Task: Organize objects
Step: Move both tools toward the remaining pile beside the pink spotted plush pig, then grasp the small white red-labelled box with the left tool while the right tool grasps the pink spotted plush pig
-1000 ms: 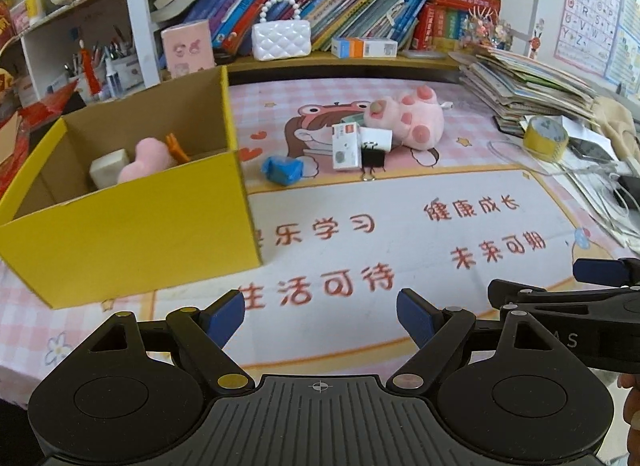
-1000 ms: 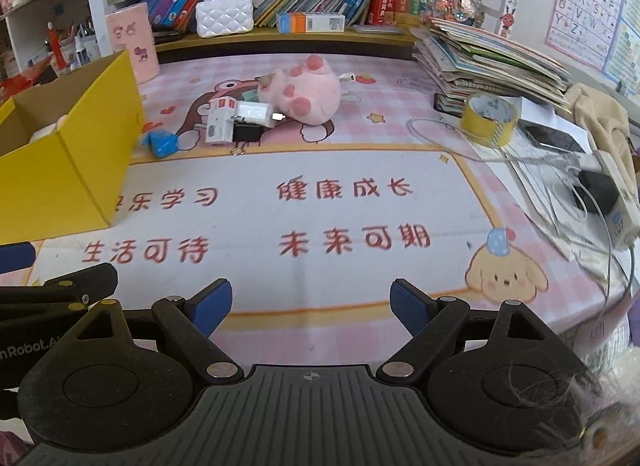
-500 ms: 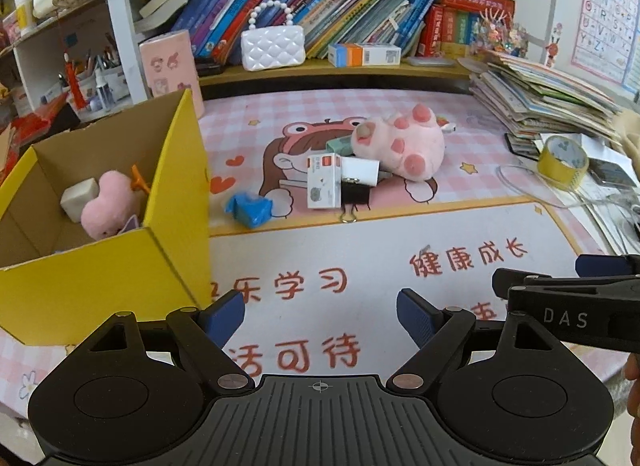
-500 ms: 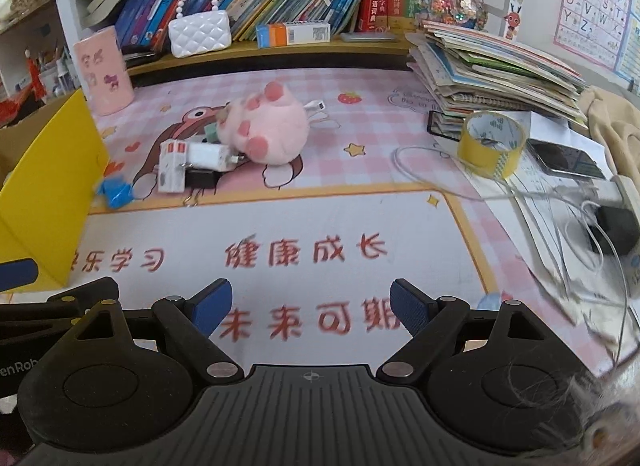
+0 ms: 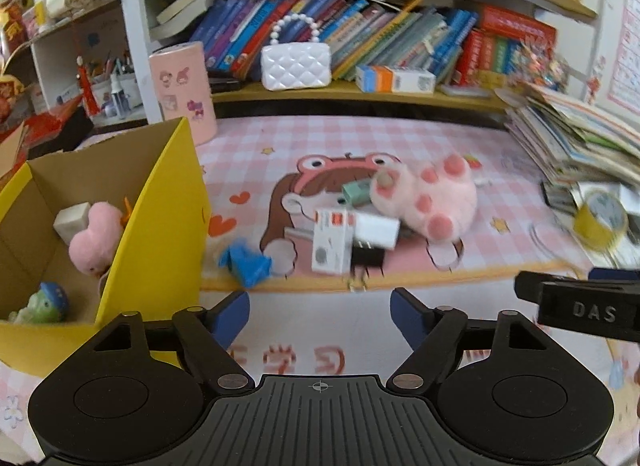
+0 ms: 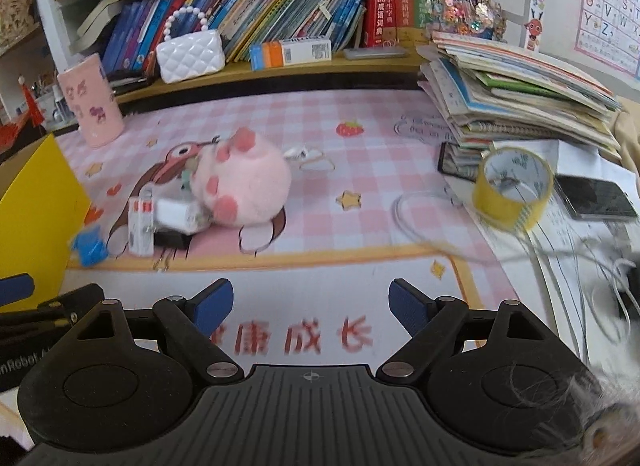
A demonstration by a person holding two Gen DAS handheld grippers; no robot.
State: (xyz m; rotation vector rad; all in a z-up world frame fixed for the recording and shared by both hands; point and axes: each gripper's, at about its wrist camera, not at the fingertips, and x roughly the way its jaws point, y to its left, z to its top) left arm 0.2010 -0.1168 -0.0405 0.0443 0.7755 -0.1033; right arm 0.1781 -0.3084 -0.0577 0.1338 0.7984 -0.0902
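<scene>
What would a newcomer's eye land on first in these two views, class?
Most likely the pink plush pig lying mid-mat on the pink checked table mat, with a white charger and a small white-and-red box heaped against it. Next, the yellow cardboard box at the left, already holding a pink plush toy. A yellow tape roll sits far right.

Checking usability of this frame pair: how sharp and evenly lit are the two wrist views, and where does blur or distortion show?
Left wrist view: the tape roll and blue toy smear with motion blur; shelf lines bow from the fisheye. Right wrist view: the mat lettering is blurred, the pink plush fairly sharp. Both views are evenly daylit, with no harsh glare.
</scene>
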